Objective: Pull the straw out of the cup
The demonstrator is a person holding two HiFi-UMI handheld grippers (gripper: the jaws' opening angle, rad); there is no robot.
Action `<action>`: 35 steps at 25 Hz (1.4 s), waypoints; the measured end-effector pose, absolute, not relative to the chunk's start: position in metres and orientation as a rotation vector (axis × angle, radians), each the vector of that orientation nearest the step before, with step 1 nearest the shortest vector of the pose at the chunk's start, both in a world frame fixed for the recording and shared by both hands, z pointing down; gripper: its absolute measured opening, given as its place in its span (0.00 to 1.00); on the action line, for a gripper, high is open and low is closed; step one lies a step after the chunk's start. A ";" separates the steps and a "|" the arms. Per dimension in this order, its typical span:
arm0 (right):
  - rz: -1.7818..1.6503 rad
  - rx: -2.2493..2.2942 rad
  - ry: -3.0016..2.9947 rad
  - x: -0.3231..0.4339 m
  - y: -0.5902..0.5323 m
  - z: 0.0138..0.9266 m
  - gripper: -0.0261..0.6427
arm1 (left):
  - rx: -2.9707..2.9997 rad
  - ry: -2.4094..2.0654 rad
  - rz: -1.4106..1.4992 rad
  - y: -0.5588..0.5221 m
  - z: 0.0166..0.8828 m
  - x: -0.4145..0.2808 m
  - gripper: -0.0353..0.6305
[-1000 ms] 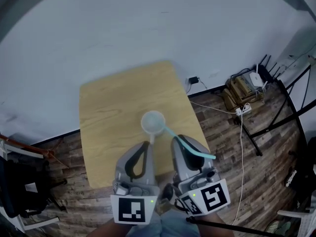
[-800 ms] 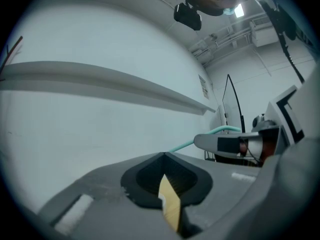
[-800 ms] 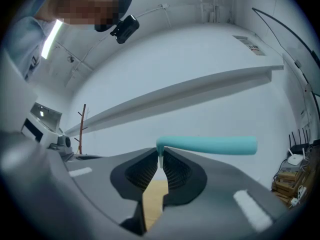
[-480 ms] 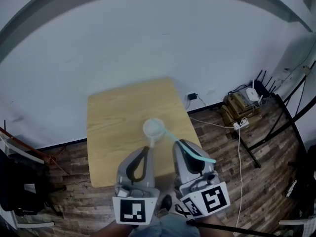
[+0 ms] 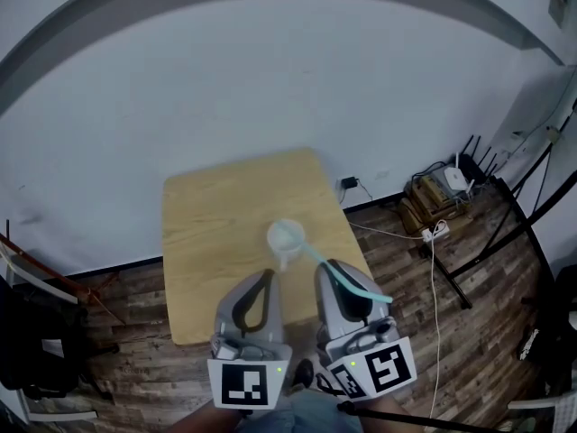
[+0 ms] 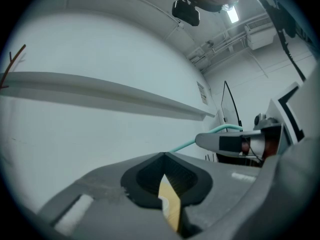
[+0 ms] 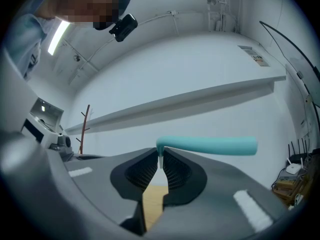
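Note:
A pale cup point(image 5: 287, 236) hangs above the wooden table point(image 5: 216, 215), its handle pointing back at me. My left gripper point(image 5: 270, 276) is shut on that handle; in the left gripper view its jaws point(image 6: 164, 156) stand almost together with a sliver of white between them, and the cup itself is hidden below them. A teal straw point(image 5: 361, 287) runs from the cup's rim back to my right gripper point(image 5: 326, 267), which is shut on it. The straw's bent end point(image 7: 210, 145) sticks out sideways above the right gripper's point(image 7: 161, 158) jaws. The straw point(image 6: 185, 145) also shows beside the right gripper point(image 6: 225, 141).
A white wall stands behind the table. On the wood floor to the right are a router on a box point(image 5: 442, 192) with cables and black stand legs point(image 5: 505, 233). A dark chair point(image 5: 36, 341) is at the left.
Both grippers have risen together, carrying the cup and straw, so the table looks smaller and farther below. The grips on handle and straw look unchanged.

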State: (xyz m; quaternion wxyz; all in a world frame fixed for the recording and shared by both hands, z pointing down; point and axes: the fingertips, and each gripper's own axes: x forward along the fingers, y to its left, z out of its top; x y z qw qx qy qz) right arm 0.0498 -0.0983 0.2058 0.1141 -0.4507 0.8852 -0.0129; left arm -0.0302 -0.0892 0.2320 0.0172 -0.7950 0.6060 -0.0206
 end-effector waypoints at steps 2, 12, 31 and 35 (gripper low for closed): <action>-0.026 -1.333 2.592 0.044 -0.096 0.203 0.10 | -2.472 1.868 -0.054 -0.089 0.228 -0.035 0.08; 0.072 -1.380 2.578 0.029 -0.086 0.187 0.10 | -2.502 1.797 -0.011 -0.089 0.215 -0.048 0.08; 0.095 -1.400 2.562 0.029 -0.075 0.181 0.09 | -2.513 1.757 0.032 -0.084 0.206 -0.047 0.08; 0.087 -1.404 2.555 0.031 -0.078 0.182 0.09 | -2.509 1.752 0.028 -0.085 0.206 -0.046 0.08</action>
